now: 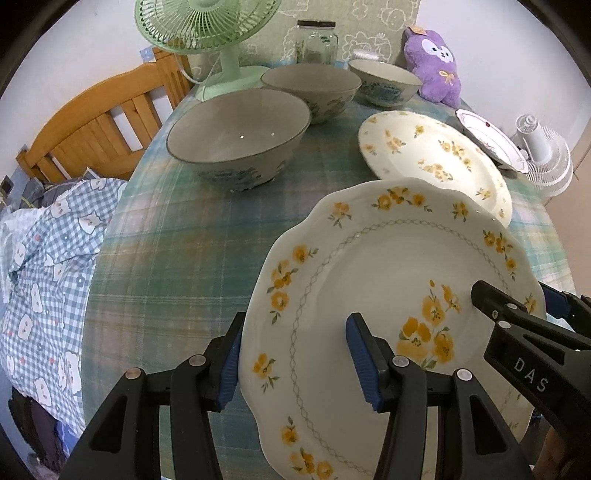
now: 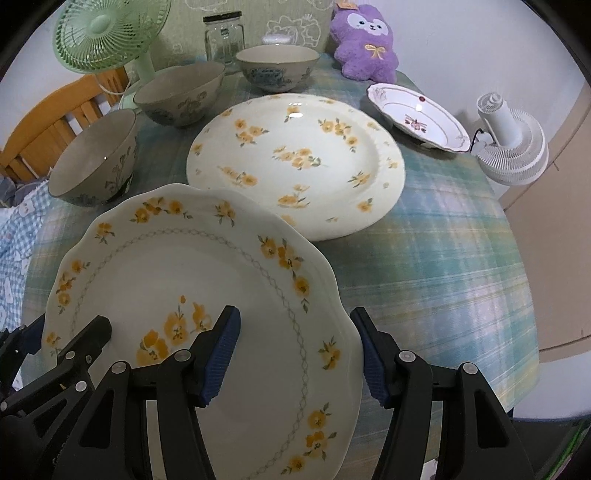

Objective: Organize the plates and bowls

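Note:
A scalloped white plate with yellow flowers (image 1: 388, 280) (image 2: 177, 273) is nearest, its far rim over the edge of a larger round yellow-flowered plate (image 1: 436, 155) (image 2: 295, 162). My left gripper (image 1: 293, 362) is open and straddles the scalloped plate's left rim. My right gripper (image 2: 295, 358) is open and straddles its right rim; its finger (image 1: 491, 302) shows in the left wrist view. Three grey floral bowls (image 1: 236, 133) (image 1: 312, 86) (image 1: 384, 83) stand behind, also in the right wrist view (image 2: 92, 158) (image 2: 181, 92) (image 2: 277, 66).
A small white plate with red flowers (image 2: 417, 114) (image 1: 491, 138) sits far right. A green fan (image 1: 207, 26), glass jar (image 2: 223, 37), purple plush (image 2: 364, 40) and white fan (image 2: 513, 147) line the back and right edge. A wooden bed frame (image 1: 92, 125) is left.

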Demonstrator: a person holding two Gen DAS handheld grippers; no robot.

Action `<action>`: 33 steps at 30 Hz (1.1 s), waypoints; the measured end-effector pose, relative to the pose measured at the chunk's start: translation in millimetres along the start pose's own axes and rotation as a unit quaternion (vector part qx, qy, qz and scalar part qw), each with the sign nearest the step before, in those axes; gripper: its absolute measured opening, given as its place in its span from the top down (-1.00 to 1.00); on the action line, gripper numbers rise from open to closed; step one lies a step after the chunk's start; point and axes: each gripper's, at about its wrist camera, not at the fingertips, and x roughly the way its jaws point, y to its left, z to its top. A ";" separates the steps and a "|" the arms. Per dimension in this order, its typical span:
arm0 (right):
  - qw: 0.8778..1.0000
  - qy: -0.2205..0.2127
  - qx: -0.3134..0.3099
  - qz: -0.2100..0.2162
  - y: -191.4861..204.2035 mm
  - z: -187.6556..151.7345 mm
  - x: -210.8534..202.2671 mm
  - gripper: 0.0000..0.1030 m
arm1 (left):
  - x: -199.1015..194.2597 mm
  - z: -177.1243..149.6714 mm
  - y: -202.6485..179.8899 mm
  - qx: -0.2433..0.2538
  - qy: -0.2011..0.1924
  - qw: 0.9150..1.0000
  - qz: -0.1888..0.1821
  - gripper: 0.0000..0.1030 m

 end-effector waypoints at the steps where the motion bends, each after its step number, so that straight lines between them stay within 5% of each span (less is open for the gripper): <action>1: 1.000 -0.001 -0.001 0.000 -3.2 0.7 -1.4 -0.26 | -1.5 0.9 -2.6 -0.001 -0.002 1.000 0.001 -0.04; 33: 1.000 -0.022 0.014 -0.004 -132.3 7.5 -19.6 -0.25 | -24.5 12.0 -123.6 0.006 -0.035 0.999 -0.010 -0.04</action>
